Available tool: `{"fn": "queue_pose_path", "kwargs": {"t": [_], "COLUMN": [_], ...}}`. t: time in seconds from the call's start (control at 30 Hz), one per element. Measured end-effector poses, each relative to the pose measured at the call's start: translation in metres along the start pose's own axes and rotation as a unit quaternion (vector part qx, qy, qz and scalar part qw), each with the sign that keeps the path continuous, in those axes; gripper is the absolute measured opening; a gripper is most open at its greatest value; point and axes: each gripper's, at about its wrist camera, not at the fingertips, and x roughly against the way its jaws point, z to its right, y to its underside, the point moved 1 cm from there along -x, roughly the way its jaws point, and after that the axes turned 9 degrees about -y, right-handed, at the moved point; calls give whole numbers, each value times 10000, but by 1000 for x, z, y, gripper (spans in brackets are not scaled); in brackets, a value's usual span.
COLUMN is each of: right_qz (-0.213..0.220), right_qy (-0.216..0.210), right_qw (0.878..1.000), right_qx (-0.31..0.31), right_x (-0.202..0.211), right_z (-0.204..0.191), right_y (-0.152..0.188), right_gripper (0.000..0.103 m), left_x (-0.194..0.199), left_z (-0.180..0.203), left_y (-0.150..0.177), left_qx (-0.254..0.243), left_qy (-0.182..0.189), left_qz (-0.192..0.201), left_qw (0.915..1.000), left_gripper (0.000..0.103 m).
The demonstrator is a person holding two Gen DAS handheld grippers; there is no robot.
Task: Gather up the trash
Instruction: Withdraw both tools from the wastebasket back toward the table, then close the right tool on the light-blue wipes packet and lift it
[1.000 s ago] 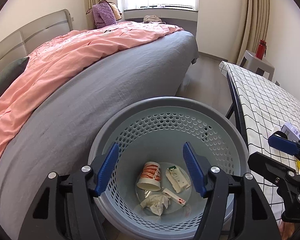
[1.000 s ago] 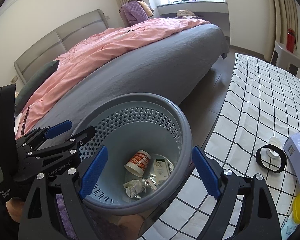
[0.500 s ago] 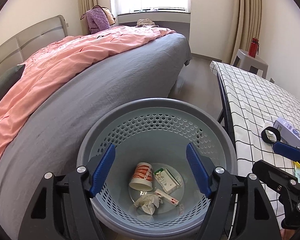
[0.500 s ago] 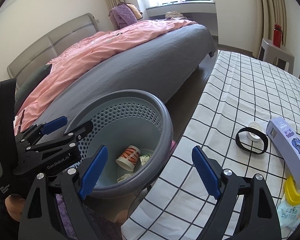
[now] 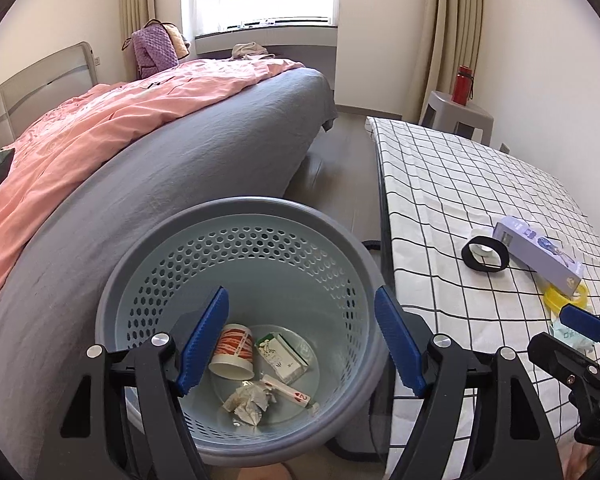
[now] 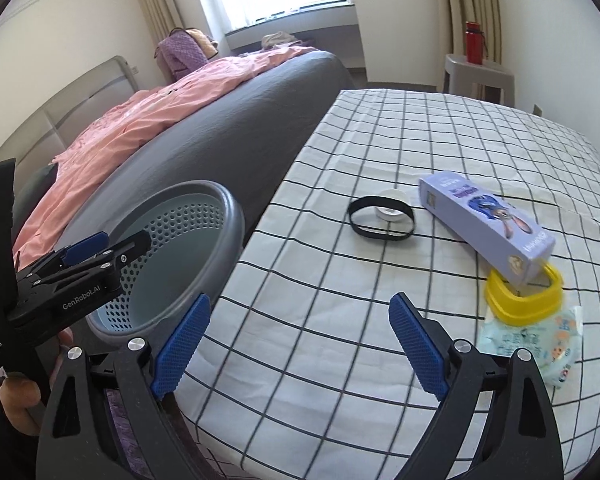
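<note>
Right gripper (image 6: 300, 344) empty, jaws just widened, over near table edge. Left gripper (image 5: 302, 340) spread, empty, above grey perforated plastic bin (image 5: 236, 212) at left. Next likely: lilac cardboard carton (image 6: 488, 228), far right on checked tablecloth (image 6: 320, 280), one end propped on yellow plastic ring (image 6: 520, 296). Probably light, crushable; pinch across long sides, mid-length.

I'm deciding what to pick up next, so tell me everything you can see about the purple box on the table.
The purple box is a long, rectangular carton, apparently cardboard, pale lilac with a blue cartoon figure and printed text. It looks closed and lies flat and slanted on the checked tablecloth. Its near end rests on a yellow ring-shaped item; a black band lies just beside its far end. No hand-held gripper touches it.
</note>
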Motion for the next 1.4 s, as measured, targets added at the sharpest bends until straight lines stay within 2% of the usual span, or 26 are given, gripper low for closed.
{"fn": "queue_pose_path", "kwargs": {"t": [0.23,0.4,0.6,0.73,1.4], "right_qz": [266,399,266,124,-534], "right_qy": [526,1052,1564,1738,1615], "right_qw": [9971,9911,9828,9797,9783], "right_qx": [-472,-710,-943,-995,-1180], "right_x": [41,64,68,61,8], "right_z": [45,76,113,127,150], "right_y": [12,18,28,37,35], "right_gripper": [91,95,96,96,97], "left_x": [8,12,16,17,15], "left_z": [36,60,82,89,95], "left_y": [3,7,10,12,13], "left_qx": [-235,-419,-603,-660,-728], "left_qy": [304,515,673,730,799], "left_qz": [41,53,90,88,41], "left_qw": [9993,9978,9959,9951,9941], "left_gripper": [72,72,72,72,72]}}
